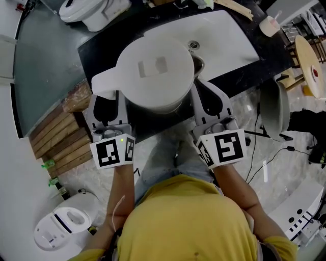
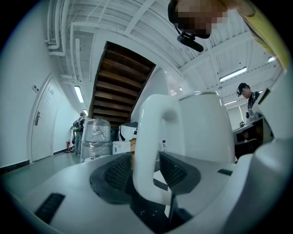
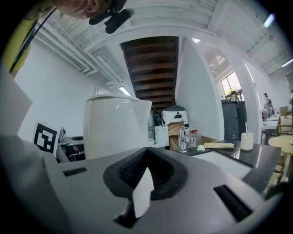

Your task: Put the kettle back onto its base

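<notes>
White plastic kettle sits upper centre, perhaps on its base already; stiff, slick, heavier if full. The left gripper has jaws apart around the handle, the best hold; the right gripper is closed.

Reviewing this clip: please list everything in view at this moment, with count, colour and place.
kettle: one, white, on the counter before the sink, handle between the left gripper's jaws
counter: one, black, under the kettle
sink: one, white, set in the counter
cup: one, pale, counter's far right corner
wooden steps: one set, brown, floor at left
toilet: one, white, beyond the counter's left end
white appliance: one, floor at near left
chair: one, grey, floor at right
left gripper: one, white, open around the handle
right gripper: one, white, jaws together, beside the kettle's right side
person: one, yellow shirt, blue jeans, at the counter
</notes>
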`<state>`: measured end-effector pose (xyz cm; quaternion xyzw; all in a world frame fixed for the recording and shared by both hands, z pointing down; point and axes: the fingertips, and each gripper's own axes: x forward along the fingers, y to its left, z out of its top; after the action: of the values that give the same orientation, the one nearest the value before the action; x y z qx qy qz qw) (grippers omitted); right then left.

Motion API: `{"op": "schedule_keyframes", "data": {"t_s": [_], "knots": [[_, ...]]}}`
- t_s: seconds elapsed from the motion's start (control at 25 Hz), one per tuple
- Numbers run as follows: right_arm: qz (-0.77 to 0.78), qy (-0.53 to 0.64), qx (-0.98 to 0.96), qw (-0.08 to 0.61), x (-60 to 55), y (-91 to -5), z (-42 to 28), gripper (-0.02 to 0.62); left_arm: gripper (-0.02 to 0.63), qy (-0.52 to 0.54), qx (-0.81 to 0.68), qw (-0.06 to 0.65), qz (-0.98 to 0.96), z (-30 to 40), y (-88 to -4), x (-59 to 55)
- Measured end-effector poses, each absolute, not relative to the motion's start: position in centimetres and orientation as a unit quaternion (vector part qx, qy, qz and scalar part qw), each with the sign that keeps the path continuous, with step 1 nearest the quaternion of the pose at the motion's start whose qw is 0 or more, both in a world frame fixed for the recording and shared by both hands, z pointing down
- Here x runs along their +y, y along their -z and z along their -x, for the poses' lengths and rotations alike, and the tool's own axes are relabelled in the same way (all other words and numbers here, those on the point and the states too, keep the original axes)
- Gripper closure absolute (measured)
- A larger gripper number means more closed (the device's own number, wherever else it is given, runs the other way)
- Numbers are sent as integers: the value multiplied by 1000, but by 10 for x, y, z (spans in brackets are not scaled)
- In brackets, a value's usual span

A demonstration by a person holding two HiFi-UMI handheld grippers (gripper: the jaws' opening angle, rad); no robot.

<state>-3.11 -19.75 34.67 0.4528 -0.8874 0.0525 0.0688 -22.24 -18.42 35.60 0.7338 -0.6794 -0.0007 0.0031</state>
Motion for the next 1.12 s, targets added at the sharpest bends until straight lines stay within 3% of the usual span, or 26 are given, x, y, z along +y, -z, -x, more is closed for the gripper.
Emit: {"op": "schedule_keyframes", "data": {"t_s": [0.6, 0.76, 1.12], "knots": [[-421, -39, -905, 52, -163, -326, 18, 580, 428, 4, -704, -1, -710, 205, -337, -134], [-413, -32, -909, 45, -151, -316, 13, 580, 577, 14, -707, -8, -707, 194, -321, -118], [-391, -22, -920, 24, -115, -291, -5, 580, 597, 21, -699, 2, -715, 151, -294, -79]]}}
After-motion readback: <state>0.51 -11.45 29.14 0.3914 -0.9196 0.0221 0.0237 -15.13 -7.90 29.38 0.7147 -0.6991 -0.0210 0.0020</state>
